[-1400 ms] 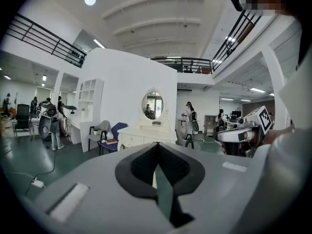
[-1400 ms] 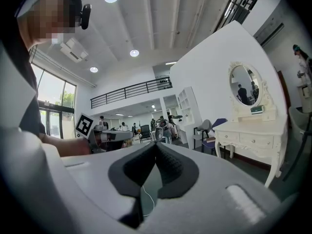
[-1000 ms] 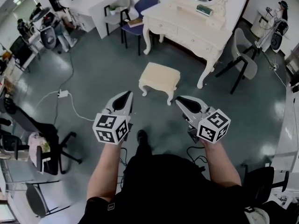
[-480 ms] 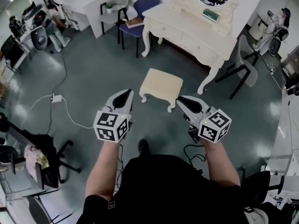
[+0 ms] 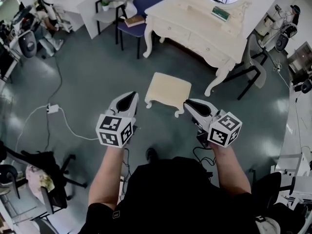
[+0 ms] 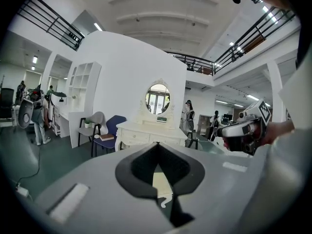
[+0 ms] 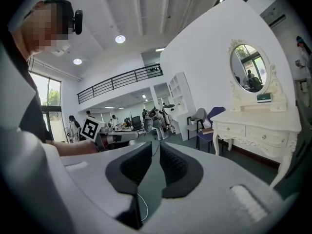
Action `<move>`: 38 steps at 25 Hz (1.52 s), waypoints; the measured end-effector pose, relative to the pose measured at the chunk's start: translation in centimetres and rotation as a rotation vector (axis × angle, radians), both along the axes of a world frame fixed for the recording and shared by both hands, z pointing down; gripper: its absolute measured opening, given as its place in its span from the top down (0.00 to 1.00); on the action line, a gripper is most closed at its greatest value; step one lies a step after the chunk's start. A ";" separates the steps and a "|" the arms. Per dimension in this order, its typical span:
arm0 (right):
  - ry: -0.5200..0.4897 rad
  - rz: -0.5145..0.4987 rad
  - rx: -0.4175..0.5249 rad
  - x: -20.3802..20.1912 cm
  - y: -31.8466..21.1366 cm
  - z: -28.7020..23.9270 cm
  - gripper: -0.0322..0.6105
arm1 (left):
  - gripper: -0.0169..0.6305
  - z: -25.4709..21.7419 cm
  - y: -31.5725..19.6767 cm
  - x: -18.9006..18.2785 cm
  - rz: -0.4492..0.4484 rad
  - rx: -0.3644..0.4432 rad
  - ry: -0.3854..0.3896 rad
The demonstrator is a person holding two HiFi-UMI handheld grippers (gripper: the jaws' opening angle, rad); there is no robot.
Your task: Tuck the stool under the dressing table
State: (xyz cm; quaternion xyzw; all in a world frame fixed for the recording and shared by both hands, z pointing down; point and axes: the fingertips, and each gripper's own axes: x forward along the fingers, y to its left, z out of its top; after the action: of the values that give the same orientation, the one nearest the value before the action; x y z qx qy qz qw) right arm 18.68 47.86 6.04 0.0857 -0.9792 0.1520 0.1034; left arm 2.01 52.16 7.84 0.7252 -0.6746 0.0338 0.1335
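The cream stool [image 5: 167, 88] stands on the grey-green floor in front of the cream dressing table [image 5: 195, 29], outside it, not under it. In the head view my left gripper [image 5: 128, 101] is held just short of the stool's near left corner, and my right gripper [image 5: 193, 106] just short of its near right corner; neither touches it. The left gripper [image 6: 158, 147] is shut on nothing, and a strip of the stool [image 6: 160, 182] shows below its tips. The right gripper [image 7: 155, 147] stands a narrow crack open, empty. The table [image 7: 258, 130] is at its right.
A blue chair [image 5: 141, 6] with a book and a grey chair [image 5: 111, 4] stand left of the table. Another grey chair [image 5: 254, 62] is at the table's right end. A white cable and power brick [image 5: 52, 108] lie on the floor at the left, and an office chair [image 5: 48, 177] is lower left.
I have walked forward with both grippers held out. The stool and the table have drawn nearer, and the gap between the gripper tips and the stool has shrunk.
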 end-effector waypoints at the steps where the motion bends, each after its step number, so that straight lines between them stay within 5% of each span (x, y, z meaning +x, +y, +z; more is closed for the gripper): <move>1: 0.001 0.002 -0.003 -0.4 -0.1 0.1 0.86 | 0.95 0.3 -0.3 -0.4 0.006 -0.005 0.000; 13: -0.007 0.064 -0.136 -1.1 -4.2 2.3 0.87 | 0.95 3.1 -4.4 -0.7 0.066 -0.085 0.034; 24: 0.009 0.085 -0.176 -0.9 -15.0 6.1 0.86 | 0.95 6.1 -14.8 -0.2 0.089 -0.211 0.027; 29: -0.022 0.055 -0.206 -1.1 -20.7 7.1 0.71 | 0.95 6.1 -20.2 0.5 0.095 -0.260 0.014; 38: 0.018 0.010 -0.275 -3.4 -24.3 10.1 0.65 | 0.95 8.8 -24.3 -0.4 0.091 -0.318 0.049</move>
State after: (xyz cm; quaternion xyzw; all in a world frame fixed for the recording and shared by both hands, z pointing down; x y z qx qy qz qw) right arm 15.25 23.55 16.12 0.0769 -0.9478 0.2843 0.1222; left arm 1.57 27.90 16.63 0.7253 -0.6238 0.1286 0.2614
